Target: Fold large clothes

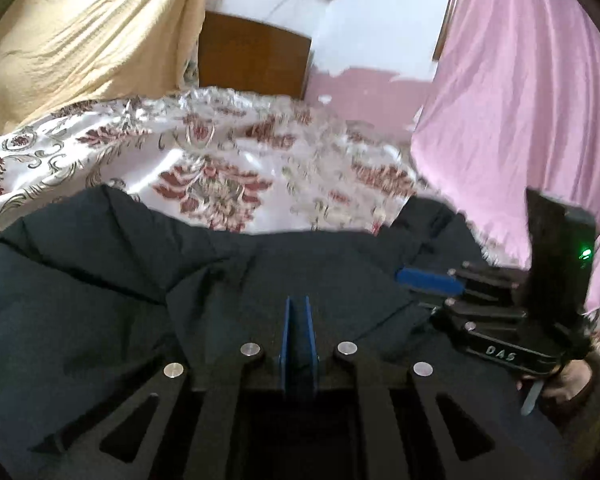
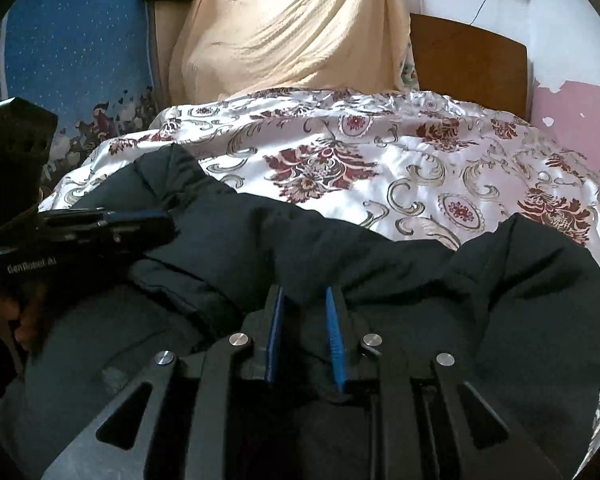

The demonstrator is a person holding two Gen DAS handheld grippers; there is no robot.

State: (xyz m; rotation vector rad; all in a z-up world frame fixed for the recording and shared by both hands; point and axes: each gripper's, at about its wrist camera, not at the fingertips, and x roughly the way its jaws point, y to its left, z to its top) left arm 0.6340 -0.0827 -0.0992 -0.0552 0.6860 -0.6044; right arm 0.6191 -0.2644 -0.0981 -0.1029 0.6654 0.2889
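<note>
A dark navy padded jacket (image 1: 100, 280) (image 2: 400, 268) lies in folds on a floral bedspread (image 1: 228, 148) (image 2: 380, 148). My left gripper (image 1: 299, 300) sits low over the jacket with its blue pads almost together and a thin strip of the dark cloth pinched between them. In the right wrist view it comes in from the left (image 2: 166, 224), tips at a fold of the jacket. My right gripper (image 2: 305, 294) has its blue pads apart. A bulge of jacket cloth lies loosely between and over the tips. The left wrist view shows it at the right (image 1: 404, 278).
A beige cloth (image 2: 292, 28) hangs behind the bed, beside a brown wooden board (image 2: 468, 64). A pink curtain (image 1: 520, 112) hangs on the right and a blue patterned cloth (image 2: 72, 52) on the left. A person's hand (image 1: 572, 384) holds the right gripper's handle.
</note>
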